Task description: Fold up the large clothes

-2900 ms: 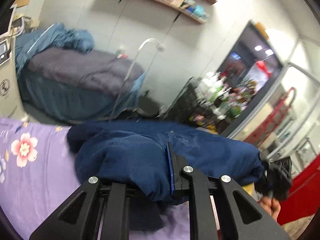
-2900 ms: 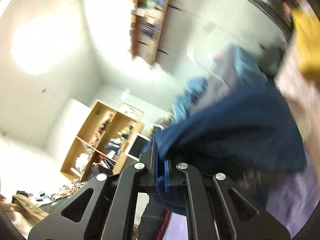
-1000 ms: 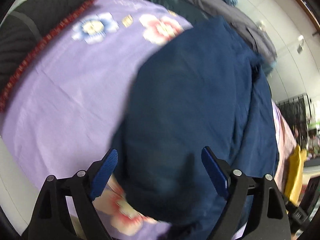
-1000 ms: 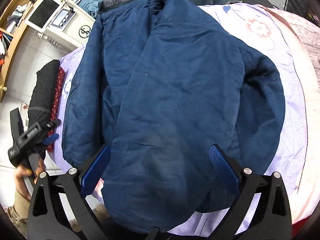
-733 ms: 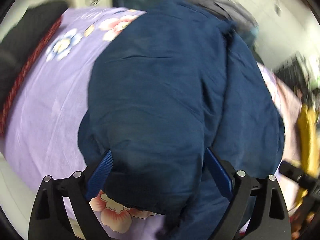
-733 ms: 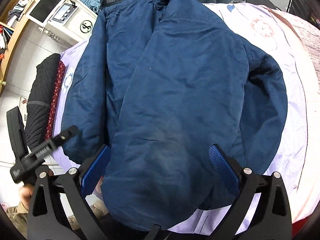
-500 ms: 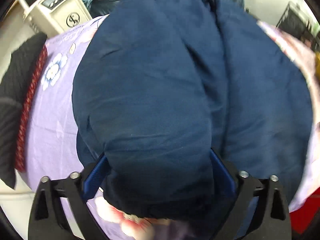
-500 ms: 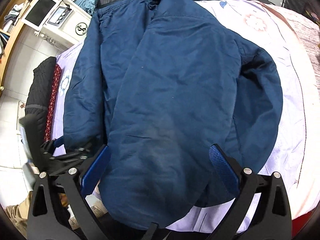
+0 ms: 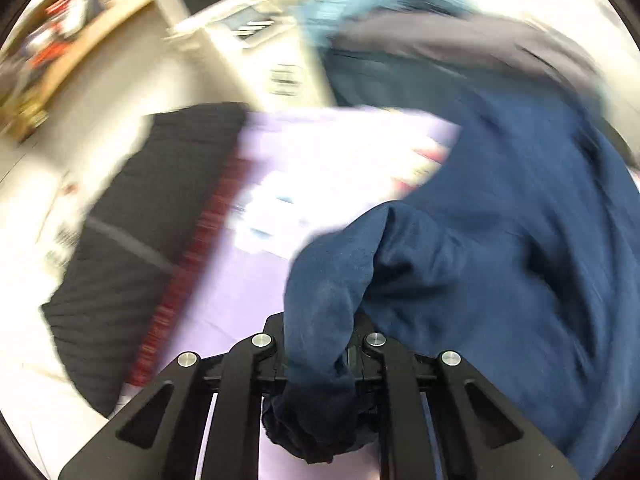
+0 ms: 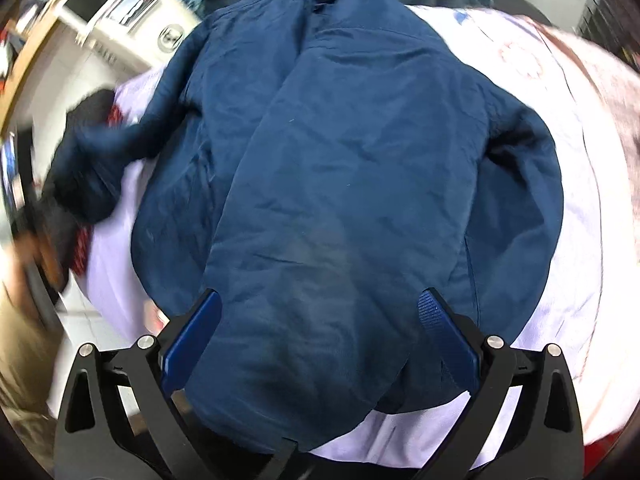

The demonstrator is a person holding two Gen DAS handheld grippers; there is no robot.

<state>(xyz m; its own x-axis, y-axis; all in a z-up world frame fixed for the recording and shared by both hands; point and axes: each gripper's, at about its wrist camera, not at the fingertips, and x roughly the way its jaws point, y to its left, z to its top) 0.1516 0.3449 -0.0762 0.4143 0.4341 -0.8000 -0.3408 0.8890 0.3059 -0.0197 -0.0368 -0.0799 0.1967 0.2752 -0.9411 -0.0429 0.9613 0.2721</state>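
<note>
Left gripper (image 9: 318, 354) was clamped on the cuff of a navy sleeve (image 9: 332, 280), the fabric bunched between its black fingers and spilling out below them; in the right wrist view that sleeve (image 10: 104, 148) stretched out from the jacket toward the left edge of the bed, over a black knit garment with a red stripe (image 9: 132, 224). That garment lay at the bed's left edge on the lilac floral sheet (image 9: 248, 280). A blurred white machine with a screen (image 10: 116, 0) stood beyond the bed's far-left corner. The navy jacket (image 10: 352, 184) lay spread across the middle of the bed, its collar toward the far edge and its hem at the near edge. Right gripper (image 10: 320, 332) hovered above the hem with its blue-padded fingers (image 10: 192, 336) wide apart and nothing clamped between them. The jacket's other sleeve (image 10: 528, 208) lay folded along its right side, on the sheet toward the right edge.
</note>
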